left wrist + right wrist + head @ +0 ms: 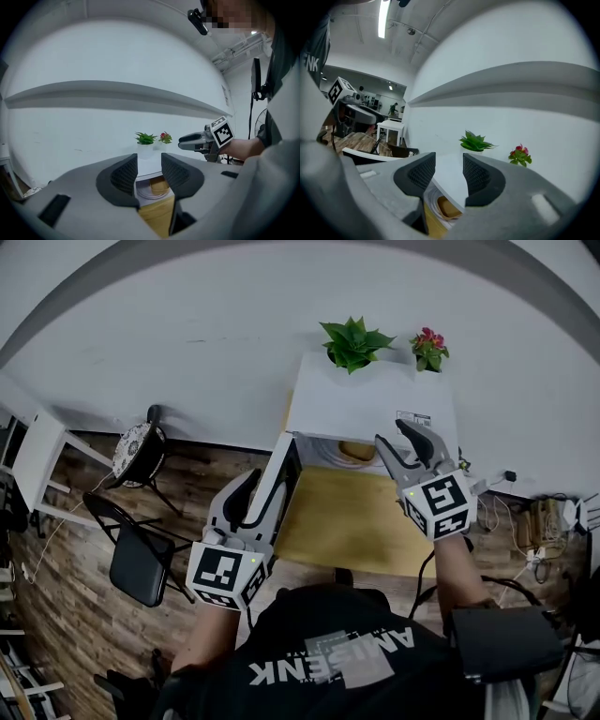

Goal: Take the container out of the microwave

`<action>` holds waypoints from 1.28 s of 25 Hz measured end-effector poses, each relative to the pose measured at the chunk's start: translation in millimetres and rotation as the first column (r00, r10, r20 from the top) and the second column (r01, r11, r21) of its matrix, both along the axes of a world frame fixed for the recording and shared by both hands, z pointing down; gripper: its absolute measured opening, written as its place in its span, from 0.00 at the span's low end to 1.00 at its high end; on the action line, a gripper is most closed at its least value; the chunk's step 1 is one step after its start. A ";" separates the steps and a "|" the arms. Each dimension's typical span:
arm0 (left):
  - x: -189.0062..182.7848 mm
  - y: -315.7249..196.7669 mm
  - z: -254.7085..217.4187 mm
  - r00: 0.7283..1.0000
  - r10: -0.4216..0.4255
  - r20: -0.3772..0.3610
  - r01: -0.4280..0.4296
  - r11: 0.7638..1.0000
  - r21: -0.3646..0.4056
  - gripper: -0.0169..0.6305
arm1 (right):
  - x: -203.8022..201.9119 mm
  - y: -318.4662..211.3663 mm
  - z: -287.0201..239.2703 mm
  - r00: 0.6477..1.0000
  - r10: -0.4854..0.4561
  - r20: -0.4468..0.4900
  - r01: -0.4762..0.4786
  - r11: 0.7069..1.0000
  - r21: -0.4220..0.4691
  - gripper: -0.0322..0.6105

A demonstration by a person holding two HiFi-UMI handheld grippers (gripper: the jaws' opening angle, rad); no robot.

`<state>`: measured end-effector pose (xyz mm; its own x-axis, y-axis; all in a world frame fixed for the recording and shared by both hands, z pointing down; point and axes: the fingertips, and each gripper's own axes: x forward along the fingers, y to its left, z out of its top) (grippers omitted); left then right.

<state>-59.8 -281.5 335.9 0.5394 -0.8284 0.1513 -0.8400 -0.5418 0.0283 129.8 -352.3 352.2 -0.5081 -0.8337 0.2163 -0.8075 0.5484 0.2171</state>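
Observation:
A white microwave (370, 399) stands at the back of a wooden table (347, 521), its door (281, 488) swung open to the left. Inside, a tan container (356, 450) sits on the turntable plate; it also shows as the container (159, 186) in the left gripper view and the container (447, 207) in the right gripper view. My left gripper (249, 497) is open beside the open door, nothing between its jaws. My right gripper (396, 435) is open at the front right of the microwave's opening, short of the container and holding nothing.
A green plant (354, 341) and a red-flowered plant (429, 348) stand on top of the microwave. A black chair (141, 559) and a round stool (139, 448) are on the wood floor at the left, with a white side table (33, 460) beyond. Cables (525, 517) lie at the right.

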 end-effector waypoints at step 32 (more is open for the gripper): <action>-23.4 33.3 47.1 0.973 -0.231 -0.010 0.228 0.965 -0.127 0.24 | -43.6 -31.2 244.6 0.862 -0.346 -0.370 0.221 0.914 -0.340 0.34</action>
